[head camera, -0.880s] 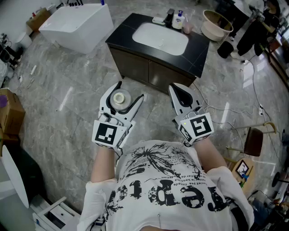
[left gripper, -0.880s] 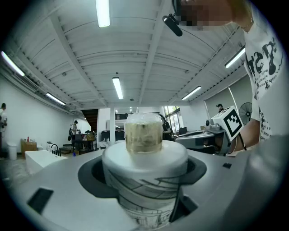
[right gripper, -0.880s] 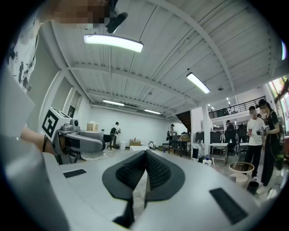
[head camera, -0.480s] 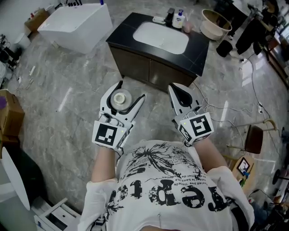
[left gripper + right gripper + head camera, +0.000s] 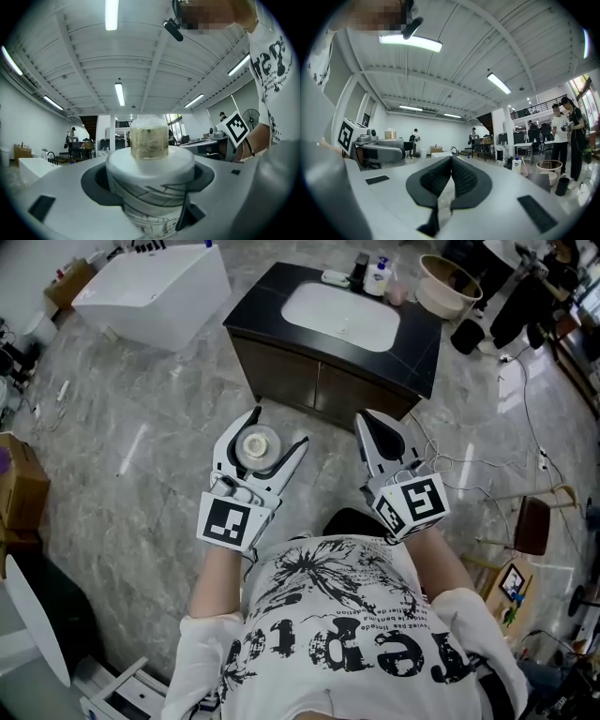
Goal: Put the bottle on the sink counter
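A white bottle (image 5: 256, 444) with a pale cap stands upright between the jaws of my left gripper (image 5: 260, 440), which is shut on it and holds it over the floor. In the left gripper view the bottle (image 5: 149, 180) fills the space between the dark pads (image 5: 96, 185). My right gripper (image 5: 377, 435) is beside it, shut and empty; its ribbed pads (image 5: 465, 178) meet. The black sink counter (image 5: 424, 348) with a white basin (image 5: 340, 317) stands ahead, a short way beyond both grippers.
A soap bottle (image 5: 380, 276) and small items stand at the counter's back edge. A white tub (image 5: 150, 292) lies left of the counter, and a beige bowl (image 5: 448, 287) right of it. Cables (image 5: 469, 465) and a chair (image 5: 530, 526) are on the floor at right, a cardboard box (image 5: 19, 486) at left.
The counter has drifted slightly right in the head view. Both grippers sit a little lower and further right, the bottle still in the left one.
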Tool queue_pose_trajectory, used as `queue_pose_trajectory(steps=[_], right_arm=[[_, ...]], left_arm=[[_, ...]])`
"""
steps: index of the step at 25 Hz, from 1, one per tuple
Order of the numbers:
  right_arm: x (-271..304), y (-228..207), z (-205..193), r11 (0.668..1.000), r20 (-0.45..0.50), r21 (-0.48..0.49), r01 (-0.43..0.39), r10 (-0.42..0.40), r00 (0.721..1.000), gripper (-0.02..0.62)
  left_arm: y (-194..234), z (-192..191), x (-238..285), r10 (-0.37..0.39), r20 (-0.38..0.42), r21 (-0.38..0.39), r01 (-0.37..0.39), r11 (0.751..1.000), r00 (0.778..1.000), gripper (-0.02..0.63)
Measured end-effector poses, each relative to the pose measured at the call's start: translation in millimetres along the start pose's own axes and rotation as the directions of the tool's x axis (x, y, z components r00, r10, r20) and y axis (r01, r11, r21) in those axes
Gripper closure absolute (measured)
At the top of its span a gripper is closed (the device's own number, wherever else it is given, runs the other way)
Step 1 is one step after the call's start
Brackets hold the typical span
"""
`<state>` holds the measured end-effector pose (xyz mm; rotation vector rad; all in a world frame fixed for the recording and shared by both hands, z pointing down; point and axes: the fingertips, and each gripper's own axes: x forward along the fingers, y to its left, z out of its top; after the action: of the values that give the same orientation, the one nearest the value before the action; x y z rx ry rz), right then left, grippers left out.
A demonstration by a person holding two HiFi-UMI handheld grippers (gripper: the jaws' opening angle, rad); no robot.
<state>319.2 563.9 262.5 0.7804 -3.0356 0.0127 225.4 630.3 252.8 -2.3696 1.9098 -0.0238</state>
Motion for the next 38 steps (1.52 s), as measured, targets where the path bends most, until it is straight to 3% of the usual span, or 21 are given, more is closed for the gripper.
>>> queue_pose_trajectory(steps=[8,14,24,30,34,38], right_arm=[[80.4,-39.6,-26.5,0.999,-0.035,0.023,-0.037,0.038,0.999,0.581],[181.2,-126.4,-34.8,0.996,-0.038,0.042,-0.076,0.077,0.996,0.581],[333.1,-289.9,-19.8,0.995,-0.044,0.047,-0.091,0.093,0.995,0.581],[391.2,-346.3,-37.0,0.994,-0.086,0.041,-0.105,0.108,0.99,0.581],[424.4,-368.5,-49.6,0.995,-0.106,0.053,-0.081,0.086,0.991,0.581],[461.7,-386.4,-57.5,0.998,-0.122,0.064,-0.029,0.037,0.992,0.581]], left_arm=[[55.3,-17.0,63.2,0.024,0.031,-0.014,-0.024,1.0,0.999,0.257],[117.5,-38.9,169.9,0.053,-0.004,0.006,-0.053,0.999,0.999,0.256],[223.0,-44.4,362.1,0.103,-0.021,0.006,-0.103,0.995,0.994,0.257],[266.0,-66.9,435.7,0.114,-0.061,-0.011,-0.115,0.993,0.992,0.256],[296.1,-81.7,471.6,0.093,-0.079,-0.014,-0.094,0.995,0.993,0.257],[330.7,-101.9,506.9,0.022,-0.148,0.019,-0.019,1.0,0.989,0.256]])
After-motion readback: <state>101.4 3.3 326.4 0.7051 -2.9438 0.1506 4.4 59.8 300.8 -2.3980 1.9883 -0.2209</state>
